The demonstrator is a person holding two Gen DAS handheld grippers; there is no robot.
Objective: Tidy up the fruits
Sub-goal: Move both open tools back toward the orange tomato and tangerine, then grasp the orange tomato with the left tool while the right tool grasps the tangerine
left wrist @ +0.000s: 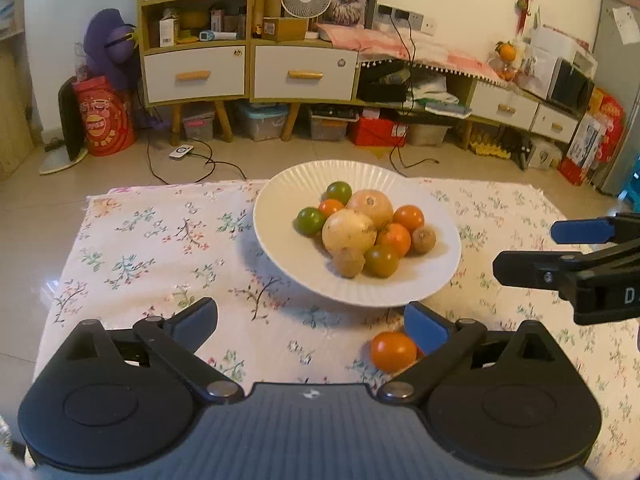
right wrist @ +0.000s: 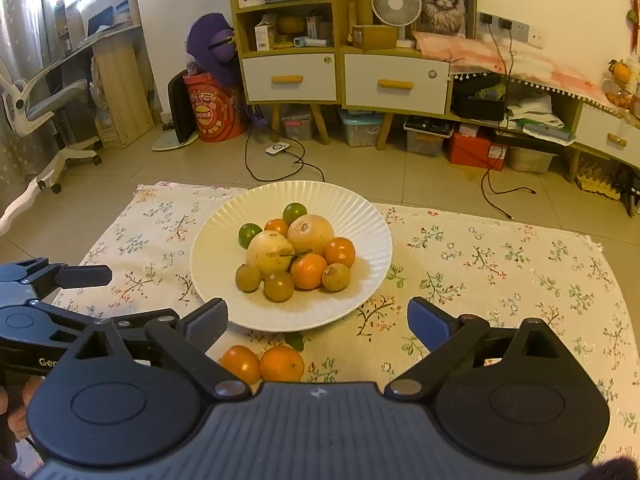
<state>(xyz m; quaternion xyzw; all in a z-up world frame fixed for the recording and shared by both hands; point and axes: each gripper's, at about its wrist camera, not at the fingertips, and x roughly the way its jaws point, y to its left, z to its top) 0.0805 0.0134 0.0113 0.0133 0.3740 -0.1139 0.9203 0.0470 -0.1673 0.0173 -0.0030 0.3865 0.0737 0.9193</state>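
A white ribbed plate [left wrist: 432, 276] [right wrist: 216, 280] on the floral cloth holds several fruits: two large pale ones [left wrist: 349, 231] [right wrist: 270, 251], oranges, green ones and small brown ones. An orange [left wrist: 393, 351] lies on the cloth in front of the plate, beside my left gripper's right finger; the right wrist view shows two oranges there [right wrist: 240, 363] [right wrist: 282, 363]. My left gripper [left wrist: 312, 324] is open and empty. My right gripper [right wrist: 318, 320] is open and empty, and also shows at the right edge of the left wrist view [left wrist: 560, 252].
The floral cloth [left wrist: 160, 240] [right wrist: 500, 272] covers a low table with tiled floor beyond. Shelves with drawers [left wrist: 248, 68], storage boxes and cables stand at the back wall. An office chair [right wrist: 44, 112] stands at the far left.
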